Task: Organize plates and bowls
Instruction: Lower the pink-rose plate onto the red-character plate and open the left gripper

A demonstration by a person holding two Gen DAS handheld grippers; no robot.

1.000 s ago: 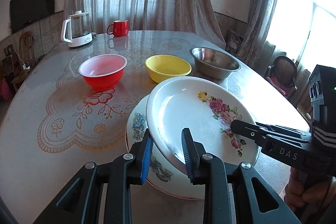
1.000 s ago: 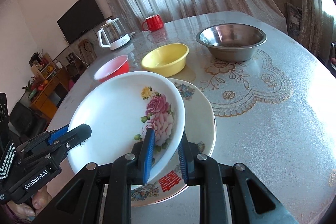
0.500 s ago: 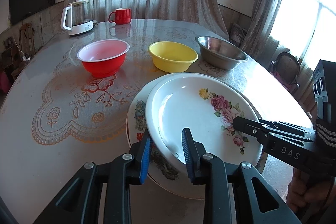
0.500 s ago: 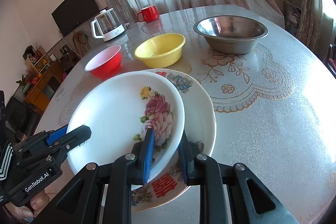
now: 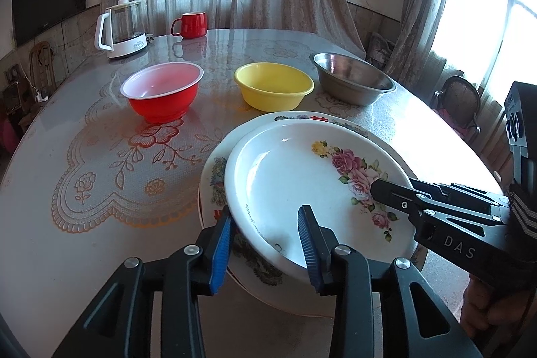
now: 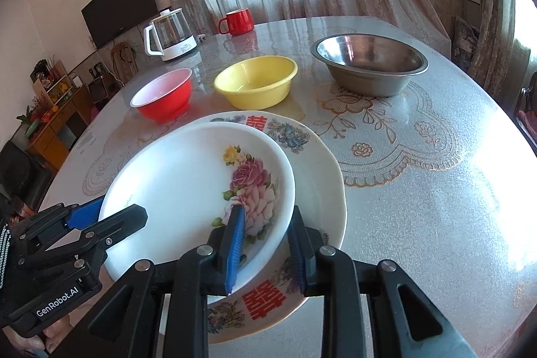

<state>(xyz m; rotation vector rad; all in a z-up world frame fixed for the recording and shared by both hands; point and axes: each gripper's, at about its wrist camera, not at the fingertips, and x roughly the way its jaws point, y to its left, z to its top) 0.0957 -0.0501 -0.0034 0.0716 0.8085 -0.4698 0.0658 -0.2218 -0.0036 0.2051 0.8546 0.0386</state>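
Note:
A white rose-patterned plate lies on a larger plate with red characters at the table's near side. My left gripper straddles the rose plate's near rim. Its jaws are opening, and the blue pads stand apart from the rim. My right gripper straddles the opposite rim. Its jaws are opening too, with the rim loose between the pads. Each gripper also shows in the other's view: the right gripper and the left gripper.
Behind the plates stand a red bowl, a yellow bowl and a steel bowl in a row. A glass kettle and red mug sit at the far edge. The round table has a lace-pattern cover.
The rose plate has come down from a tilt to lie flatter on the larger plate. Both grippers' jaws have widened around its rim, the left more than the right.

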